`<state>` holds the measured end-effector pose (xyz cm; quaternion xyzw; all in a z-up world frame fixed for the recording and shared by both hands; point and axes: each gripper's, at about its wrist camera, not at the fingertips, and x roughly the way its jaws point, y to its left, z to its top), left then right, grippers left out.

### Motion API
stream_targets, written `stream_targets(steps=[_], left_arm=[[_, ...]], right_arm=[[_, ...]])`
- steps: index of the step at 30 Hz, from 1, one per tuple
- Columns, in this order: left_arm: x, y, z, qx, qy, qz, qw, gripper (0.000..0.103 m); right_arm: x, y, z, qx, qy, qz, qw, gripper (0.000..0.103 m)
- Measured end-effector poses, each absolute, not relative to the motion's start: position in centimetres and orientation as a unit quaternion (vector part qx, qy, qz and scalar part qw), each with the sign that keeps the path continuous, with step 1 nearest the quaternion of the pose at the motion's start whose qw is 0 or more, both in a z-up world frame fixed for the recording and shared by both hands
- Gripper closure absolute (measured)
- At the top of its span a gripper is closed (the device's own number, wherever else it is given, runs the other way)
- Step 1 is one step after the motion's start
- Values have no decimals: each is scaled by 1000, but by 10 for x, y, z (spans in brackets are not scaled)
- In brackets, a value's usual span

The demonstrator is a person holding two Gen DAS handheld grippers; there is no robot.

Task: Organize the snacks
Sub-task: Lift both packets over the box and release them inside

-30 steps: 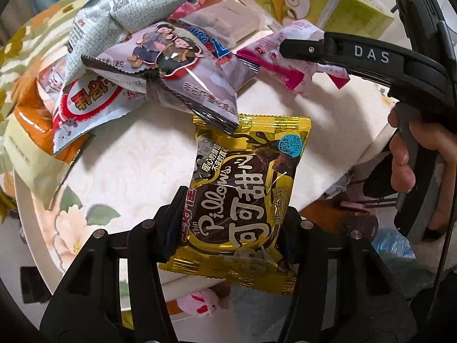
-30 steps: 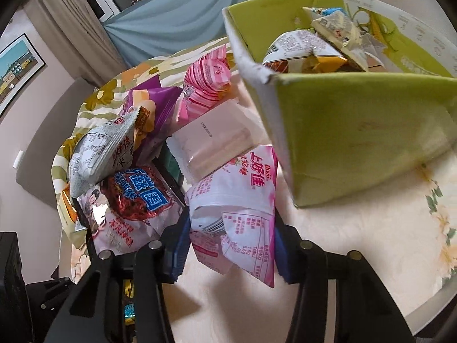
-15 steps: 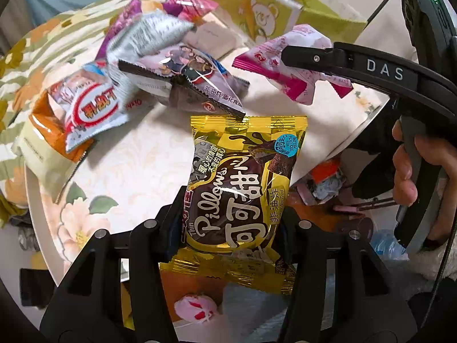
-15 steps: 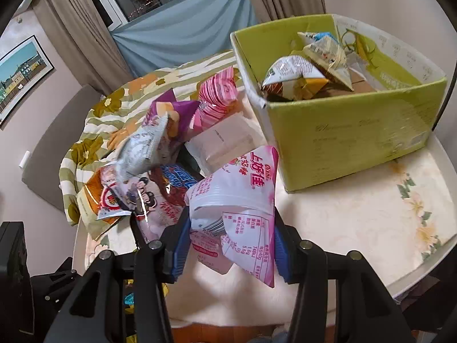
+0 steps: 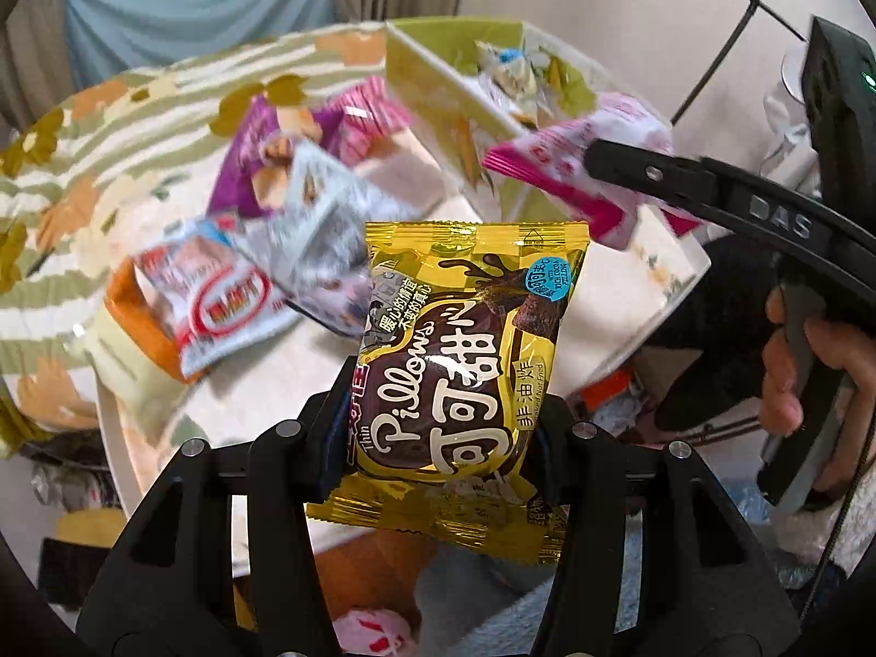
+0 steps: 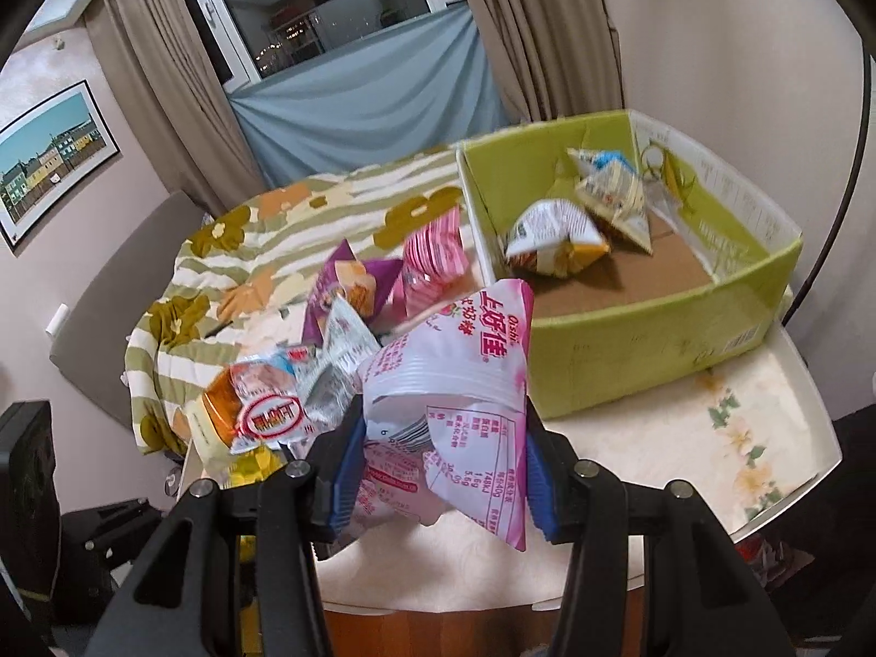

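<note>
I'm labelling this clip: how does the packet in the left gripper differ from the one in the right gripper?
The yellow packet is gold with a dark brown chocolate design; the pink packet is pink and white. The yellow packet looks flat and rectangular with its front facing the camera; the pink packet is puffy and pyramid-shaped, its nutrition table showing. The left gripper holds yellow, the right gripper pink. Both are sealed and held off the table.
</note>
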<state>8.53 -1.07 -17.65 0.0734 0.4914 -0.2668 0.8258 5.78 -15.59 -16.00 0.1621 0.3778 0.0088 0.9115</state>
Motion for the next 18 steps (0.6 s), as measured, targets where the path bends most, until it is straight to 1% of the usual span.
stream_targets(steps=[9, 13, 18], left_arm=[[135, -45, -132, 65, 451, -267, 849, 55], [164, -77, -117, 65, 436, -263, 858, 55], [204, -128, -110, 43, 440, -261, 858, 55]], right_arm=[[73, -190, -119, 161, 353, 3, 922, 57], [90, -216, -107, 147, 351, -2, 925, 57], [116, -262, -105, 140, 361, -4, 922, 57]])
